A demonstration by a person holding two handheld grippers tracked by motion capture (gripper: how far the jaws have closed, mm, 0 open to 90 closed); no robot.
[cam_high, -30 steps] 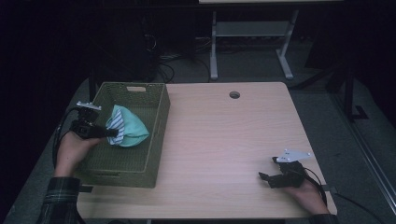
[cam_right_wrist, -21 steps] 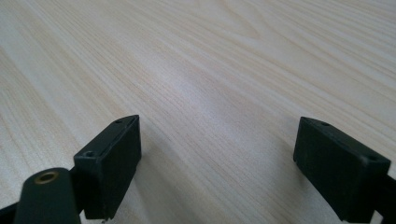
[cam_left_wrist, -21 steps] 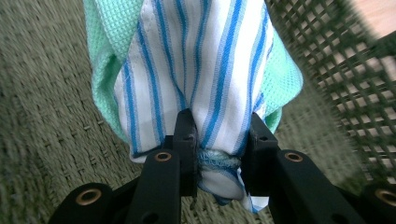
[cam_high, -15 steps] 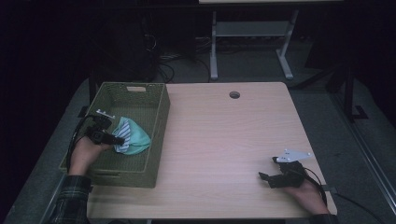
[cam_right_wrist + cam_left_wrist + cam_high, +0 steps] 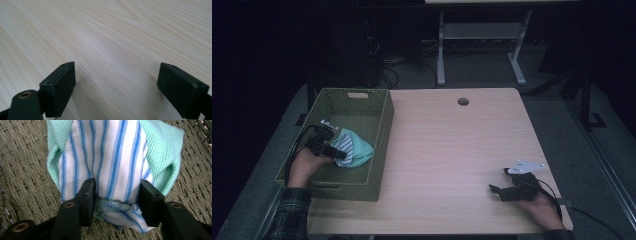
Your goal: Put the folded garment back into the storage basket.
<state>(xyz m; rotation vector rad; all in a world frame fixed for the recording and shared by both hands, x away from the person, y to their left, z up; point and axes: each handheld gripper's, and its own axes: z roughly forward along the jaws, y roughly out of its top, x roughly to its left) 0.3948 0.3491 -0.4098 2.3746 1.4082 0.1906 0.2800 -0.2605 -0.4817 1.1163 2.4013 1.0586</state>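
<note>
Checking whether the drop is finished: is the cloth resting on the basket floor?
Touching. In the left gripper view the striped cloth lies on the basket weave with no gap.

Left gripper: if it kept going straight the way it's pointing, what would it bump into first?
The left gripper would meet the striped cloth first; it already sits between the jaws, which have just been opening. Behind it lies the woven basket floor.
</note>
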